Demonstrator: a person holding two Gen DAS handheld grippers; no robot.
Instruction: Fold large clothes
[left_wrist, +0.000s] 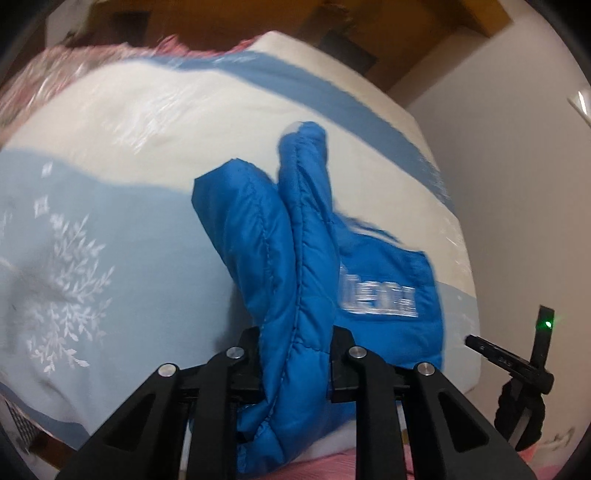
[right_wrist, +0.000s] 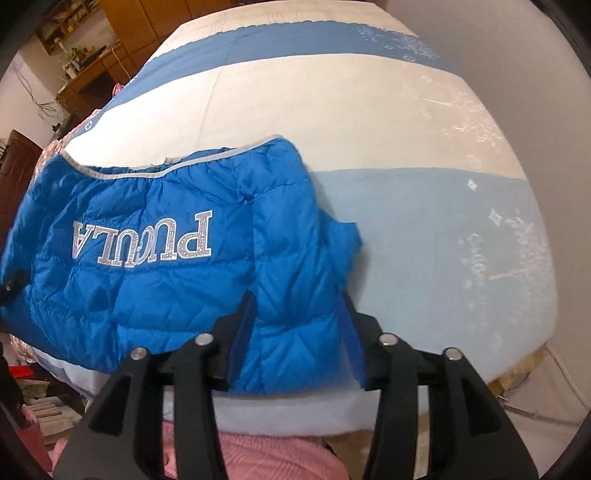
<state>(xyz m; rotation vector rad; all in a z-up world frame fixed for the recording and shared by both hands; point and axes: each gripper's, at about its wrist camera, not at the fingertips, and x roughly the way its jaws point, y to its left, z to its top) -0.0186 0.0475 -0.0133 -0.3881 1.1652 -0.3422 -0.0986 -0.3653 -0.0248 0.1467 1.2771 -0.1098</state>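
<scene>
A bright blue quilted puffer jacket (right_wrist: 147, 251) with silver letters lies on the bed. In the left wrist view my left gripper (left_wrist: 295, 350) is shut on a bunched fold of the jacket (left_wrist: 288, 258), held up above the bed, and the sleeve stands ahead of the fingers. In the right wrist view my right gripper (right_wrist: 299, 325) is shut on the jacket's near edge at the bed's front. The right gripper's tip (left_wrist: 517, 358) shows at the left view's right edge.
The bed cover (right_wrist: 369, 110) has white, light blue and darker blue bands with a white leaf print. A pink blanket (right_wrist: 258, 454) lies below the bed's front edge. Wooden furniture (right_wrist: 92, 44) stands at the far left. A white wall (left_wrist: 517, 166) is beside the bed.
</scene>
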